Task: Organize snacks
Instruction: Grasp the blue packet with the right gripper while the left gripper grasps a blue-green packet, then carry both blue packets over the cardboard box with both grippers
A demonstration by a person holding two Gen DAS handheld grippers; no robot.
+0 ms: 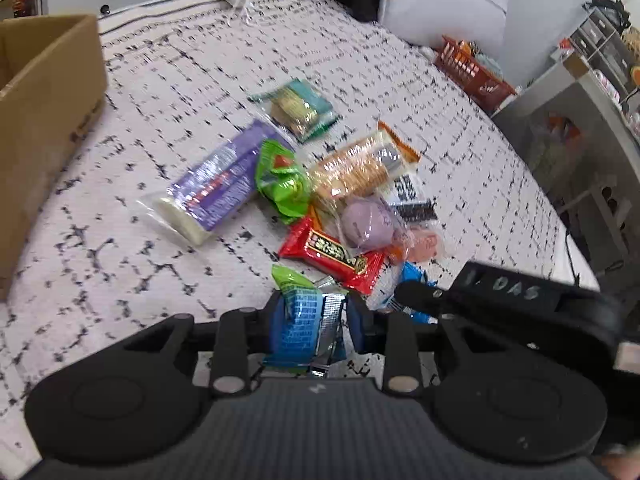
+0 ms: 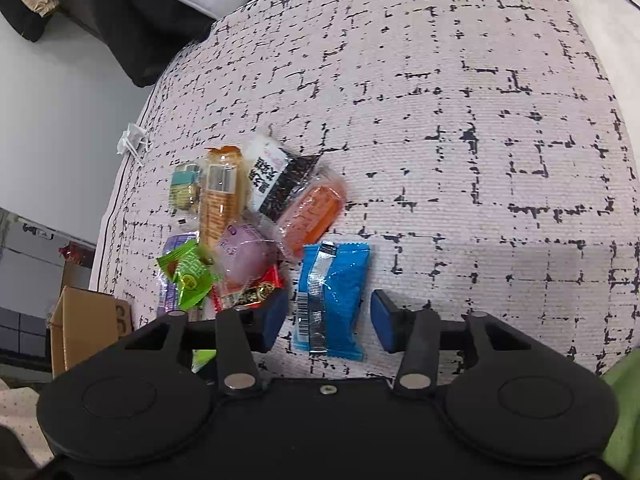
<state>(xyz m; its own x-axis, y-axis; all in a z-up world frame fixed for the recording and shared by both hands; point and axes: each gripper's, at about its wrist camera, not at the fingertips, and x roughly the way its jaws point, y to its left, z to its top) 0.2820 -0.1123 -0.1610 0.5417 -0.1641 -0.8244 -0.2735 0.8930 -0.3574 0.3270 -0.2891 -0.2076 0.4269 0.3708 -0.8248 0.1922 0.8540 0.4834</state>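
My left gripper (image 1: 315,322) is shut on a blue and green snack packet (image 1: 301,320), held above the patterned cloth. Ahead lies a pile of snacks: a red bar (image 1: 330,256), a purple pack (image 1: 218,188), a green pouch (image 1: 282,182), orange crackers (image 1: 356,168) and a teal pack (image 1: 300,109). My right gripper (image 2: 329,318) is open, its blue pads on either side of a blue packet (image 2: 332,300) lying on the cloth, not touching it. The same pile shows in the right wrist view, with the orange pack (image 2: 314,216) and purple bun (image 2: 246,258) just beyond.
A cardboard box (image 1: 44,120) stands open at the left of the table; it also shows in the right wrist view (image 2: 86,326). A white cushion (image 1: 444,0) and a red basket (image 1: 472,70) are beyond the table's far edge. My right gripper's body (image 1: 520,304) is close at the right.
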